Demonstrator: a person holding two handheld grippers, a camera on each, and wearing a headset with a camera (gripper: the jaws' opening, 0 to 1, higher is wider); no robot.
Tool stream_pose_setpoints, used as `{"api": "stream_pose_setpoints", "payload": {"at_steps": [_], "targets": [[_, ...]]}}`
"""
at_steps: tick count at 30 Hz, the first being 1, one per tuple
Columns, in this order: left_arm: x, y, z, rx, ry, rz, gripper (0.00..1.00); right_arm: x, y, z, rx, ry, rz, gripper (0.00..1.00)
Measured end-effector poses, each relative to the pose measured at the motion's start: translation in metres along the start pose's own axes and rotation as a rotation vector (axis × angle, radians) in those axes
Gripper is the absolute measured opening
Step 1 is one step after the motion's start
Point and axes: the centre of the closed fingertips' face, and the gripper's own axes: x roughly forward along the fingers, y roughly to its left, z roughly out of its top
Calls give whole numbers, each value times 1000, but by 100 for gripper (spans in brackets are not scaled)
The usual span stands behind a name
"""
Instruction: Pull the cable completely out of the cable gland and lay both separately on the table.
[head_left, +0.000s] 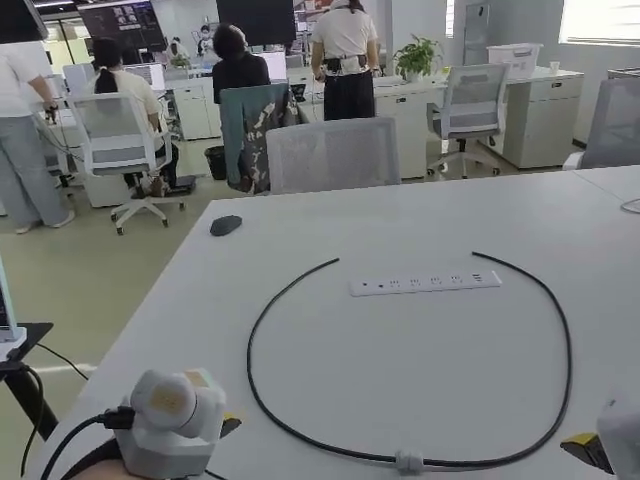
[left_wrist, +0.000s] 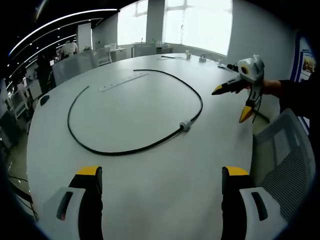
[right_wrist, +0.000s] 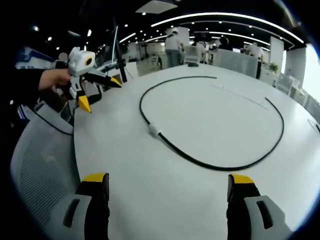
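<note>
while the cable (head_left: 248, 350) loops across the table (head_left: 400, 215), the gland (head_left: 408, 461) rides it.

White table (head_left: 400, 370) and its load
Black cable (head_left: 262, 300) loops mid-frame, cable gland (head_left: 407, 462) on it at bottom; power strip (head_left: 426, 283) inside the loop, mouse (head_left: 226, 225) upper left

Table (head_left: 400, 380) is mostly bare. Inside the cable (head_left: 249, 345) loop there's open top, so the reach to the gland (head_left: 407, 461) at the near edge is free. Power strip (head_left: 425, 283) lies across the far part of the loop, not touching the cable. Mouse (head_left: 226, 225) sits far left, well apart. Chair (head_left: 333, 153) stands behind the far edge. Left gripper (left_wrist: 162, 172) and right gripper (right_wrist: 168, 178) have jaws spread wide over bare top, with nothing between them and the gland.
</note>
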Motion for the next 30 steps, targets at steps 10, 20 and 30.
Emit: {"api": "stream_pose_setpoints", "payload": {"at_steps": [10,20,30], "targets": [[2,3,-1,1,8,0,99,3,-2,1,-3,5,9,100],[6,8,-5,1,12,-7,99,2,0,21,-23,-27,25,100],[15,9,-14,7,42,-31,99,9,-6,18,-47,5,29,100]]}}
